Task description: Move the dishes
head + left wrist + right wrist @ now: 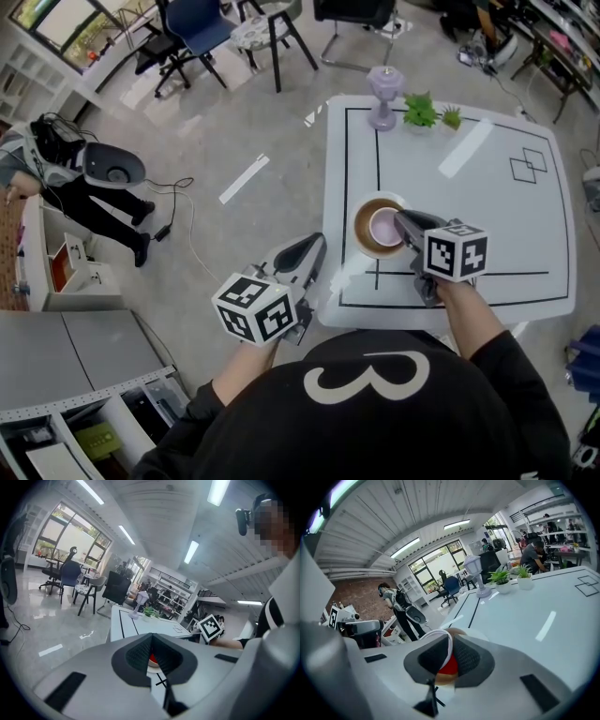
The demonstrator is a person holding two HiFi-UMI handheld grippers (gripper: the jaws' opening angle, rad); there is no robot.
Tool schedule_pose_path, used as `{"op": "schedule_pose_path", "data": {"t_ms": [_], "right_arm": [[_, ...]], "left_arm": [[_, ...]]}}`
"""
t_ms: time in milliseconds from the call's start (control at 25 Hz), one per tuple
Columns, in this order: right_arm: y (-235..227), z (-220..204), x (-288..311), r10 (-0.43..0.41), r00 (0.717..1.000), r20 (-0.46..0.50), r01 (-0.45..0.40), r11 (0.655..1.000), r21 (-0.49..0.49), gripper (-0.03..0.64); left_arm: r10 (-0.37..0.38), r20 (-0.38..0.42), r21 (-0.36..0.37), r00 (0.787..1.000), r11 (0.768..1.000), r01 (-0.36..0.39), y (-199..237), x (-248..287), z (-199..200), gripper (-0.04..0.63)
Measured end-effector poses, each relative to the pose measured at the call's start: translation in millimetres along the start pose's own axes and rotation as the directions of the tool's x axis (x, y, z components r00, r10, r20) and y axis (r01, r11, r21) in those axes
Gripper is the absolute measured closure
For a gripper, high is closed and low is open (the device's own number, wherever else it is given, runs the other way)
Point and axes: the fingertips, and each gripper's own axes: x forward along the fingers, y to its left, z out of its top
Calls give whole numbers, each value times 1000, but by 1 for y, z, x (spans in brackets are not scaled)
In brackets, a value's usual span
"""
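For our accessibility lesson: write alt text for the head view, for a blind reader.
From above: the right gripper grips the rim of a bowl on a plate on a white table. The left gripper hangs shut beside the table.

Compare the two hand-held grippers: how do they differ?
The right hand-held gripper reaches over the white rectangular table, while the left hand-held gripper hangs beside its edge. The right is clamped on the rim of the small pale-pink bowl; the left is shut on nothing. Both have their jaws closed.
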Motion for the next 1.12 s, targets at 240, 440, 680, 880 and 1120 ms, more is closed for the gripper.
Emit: {"op": "schedule_pose_path", "data": {"t_ms": [240, 440, 680, 880, 1120], "right_arm": [[3, 1, 0, 12, 1000, 2, -12, 1000, -4, 577], [9, 11, -6, 30, 999, 15, -30, 999, -15, 577], [14, 31, -20, 56, 997, 57, -57, 998, 15, 578], [12, 54, -32, 58, 993, 105, -60, 998, 8, 578], [-1, 83, -41, 38, 986, 161, -37, 999, -8, 578]], "left_arm": [[2, -8, -17, 1000, 1000, -2, 0, -1, -3, 592], [7, -10, -29, 1000, 1000, -7, -1, -1, -6, 592], [0, -1, -32, 1000, 1000, 0, -7, 0, -2, 592], [9, 14, -35, 1000, 999, -8, -6, 3, 3, 592], [13, 16, -40, 1000, 999, -12, -6, 6, 6, 592]]}}
